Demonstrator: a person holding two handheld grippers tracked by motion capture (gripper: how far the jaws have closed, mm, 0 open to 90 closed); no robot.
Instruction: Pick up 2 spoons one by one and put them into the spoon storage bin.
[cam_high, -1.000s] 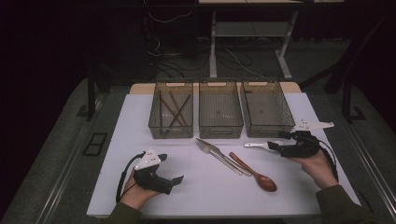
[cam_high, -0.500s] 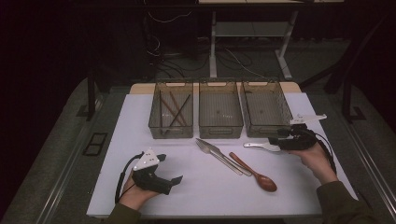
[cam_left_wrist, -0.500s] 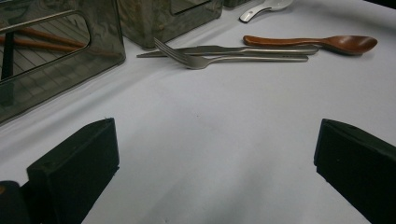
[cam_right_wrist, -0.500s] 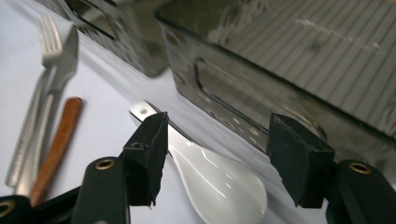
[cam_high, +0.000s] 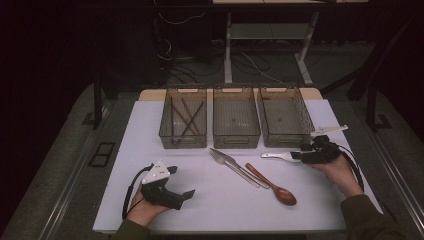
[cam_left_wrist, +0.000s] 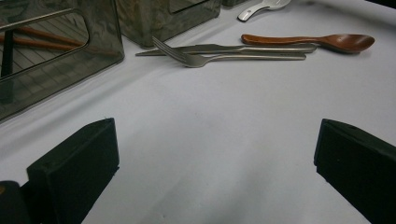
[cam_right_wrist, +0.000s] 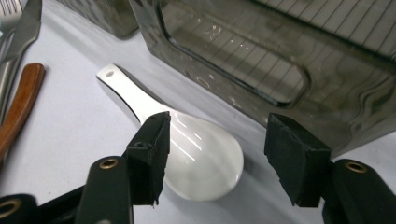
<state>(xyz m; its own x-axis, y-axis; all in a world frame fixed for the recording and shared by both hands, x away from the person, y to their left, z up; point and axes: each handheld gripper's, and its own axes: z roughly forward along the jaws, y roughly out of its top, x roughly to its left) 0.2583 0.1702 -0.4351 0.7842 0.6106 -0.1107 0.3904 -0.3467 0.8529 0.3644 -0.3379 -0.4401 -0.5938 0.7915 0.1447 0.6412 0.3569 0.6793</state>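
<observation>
A white ceramic spoon (cam_high: 276, 156) lies on the white table in front of the right-hand tray (cam_high: 285, 117). My right gripper (cam_high: 300, 155) is low over it. In the right gripper view the spoon's bowl (cam_right_wrist: 196, 154) sits between the two black jaws of the right gripper (cam_right_wrist: 219, 149). The jaws have just been closing, but a gap remains beside the bowl, so the pads are not pressing on it. My left gripper (cam_high: 184, 196) rests open on the table at the near left. In its own view the left gripper (cam_left_wrist: 215, 154) has nothing between its jaws.
A fork and a knife (cam_high: 234, 163) and a wooden spoon (cam_high: 274, 185) lie mid-table. Three dark mesh trays stand in a row at the back. The left tray (cam_high: 183, 120) holds chopsticks, and the middle one (cam_high: 236, 119) is next to it.
My right gripper has sunk a little onto the white spoon and its jaws have narrowed around the bowl. The left gripper has stayed in place.
</observation>
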